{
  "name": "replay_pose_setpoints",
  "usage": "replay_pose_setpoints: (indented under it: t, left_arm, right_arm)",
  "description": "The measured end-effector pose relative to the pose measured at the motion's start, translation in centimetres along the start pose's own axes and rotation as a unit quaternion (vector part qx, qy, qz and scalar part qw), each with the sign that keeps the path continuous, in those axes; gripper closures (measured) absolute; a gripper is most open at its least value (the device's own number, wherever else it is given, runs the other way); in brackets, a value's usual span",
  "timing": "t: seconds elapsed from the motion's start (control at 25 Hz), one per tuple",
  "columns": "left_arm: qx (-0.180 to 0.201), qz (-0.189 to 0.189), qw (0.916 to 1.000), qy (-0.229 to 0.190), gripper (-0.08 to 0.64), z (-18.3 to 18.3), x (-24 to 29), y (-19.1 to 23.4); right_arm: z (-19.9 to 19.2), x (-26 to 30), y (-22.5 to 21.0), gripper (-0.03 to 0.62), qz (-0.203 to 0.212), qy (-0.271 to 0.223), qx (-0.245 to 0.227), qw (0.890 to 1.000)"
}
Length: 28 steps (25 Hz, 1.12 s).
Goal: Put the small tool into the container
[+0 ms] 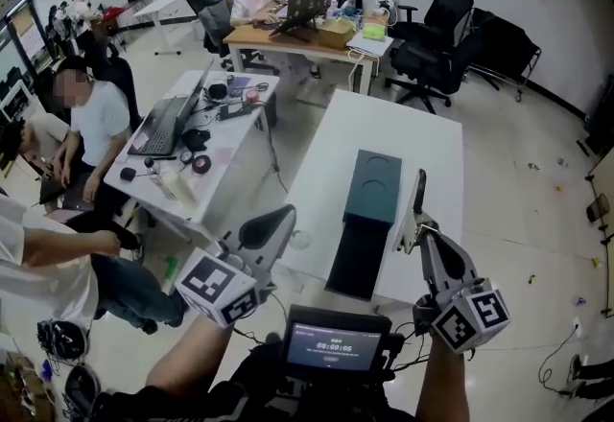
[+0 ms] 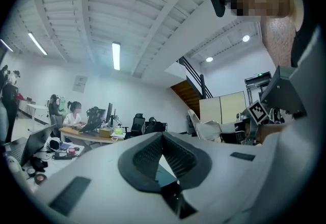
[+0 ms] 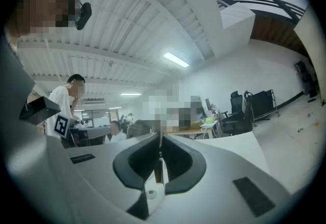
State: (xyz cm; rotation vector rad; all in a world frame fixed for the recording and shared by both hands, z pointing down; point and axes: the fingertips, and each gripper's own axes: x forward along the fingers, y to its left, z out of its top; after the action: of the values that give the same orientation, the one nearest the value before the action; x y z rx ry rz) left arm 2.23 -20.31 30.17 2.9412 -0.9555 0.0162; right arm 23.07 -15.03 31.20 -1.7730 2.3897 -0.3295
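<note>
A person holds two tongs level over the near end of a white tabletop (image 1: 384,128) in an open office. The container (image 1: 372,188), a long dark case with a grey-green far half, lies lengthwise on the tabletop, its near end close to the near edge, between the two tongs.

The left tongs (image 1: 278,219) hang off the tabletop's left edge near the near-left corner. In the left gripper view (image 2: 162,136) their tips meet with nothing pinched, and a wedge of the container shows through the gap behind them.

The right tongs (image 1: 419,182) hover over the right edge, just beside the container. The right gripper view (image 3: 160,139) shows them pressed together. A thin dark sliver sits in the slit, and it cannot be told whether that is a thing.

The tool cannot be picked out for certain. A small pale round thing (image 1: 299,240) lies on the tabletop by the left edge, close to the left tongs.

A screen (image 1: 336,345) is mounted at the person's chest. Left of the tabletop stands a second desk (image 1: 235,147) with a laptop (image 1: 165,126), and people sit beside it. More people work at a wooden desk (image 1: 259,35) at the back, and black chairs (image 1: 436,41) stand at the far right.
</note>
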Motion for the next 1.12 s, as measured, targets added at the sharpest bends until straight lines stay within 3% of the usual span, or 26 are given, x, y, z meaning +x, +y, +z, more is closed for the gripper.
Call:
replay_pose_setpoints:
  t: [0.24,0.56,0.84,1.12]
  left_arm:
    - [-0.031,0.000,0.9988,0.037,0.549,-4.9,0.1,2.3]
    - [-0.014,-0.001,0.9966,0.081,0.548,-10.9,1.4,3.7]
    - [-0.030,-0.020,0.9911,0.128,0.548,-15.9,2.2,2.9]
    - [-0.054,-0.015,0.9877,0.146,0.548,-18.2,2.2,2.8]
  right_arm:
    - [-4.8,1.7,-0.3,0.577,-0.029,0.038,0.029,0.998]
    - [-14.6,3.8,-3.1,0.577,-0.062,0.129,0.082,0.986]
    - [-23.5,5.8,-5.7,0.577,-0.084,0.223,0.132,0.962]
    - [-29.5,7.4,-7.2,0.577,-0.098,0.296,0.173,0.934]
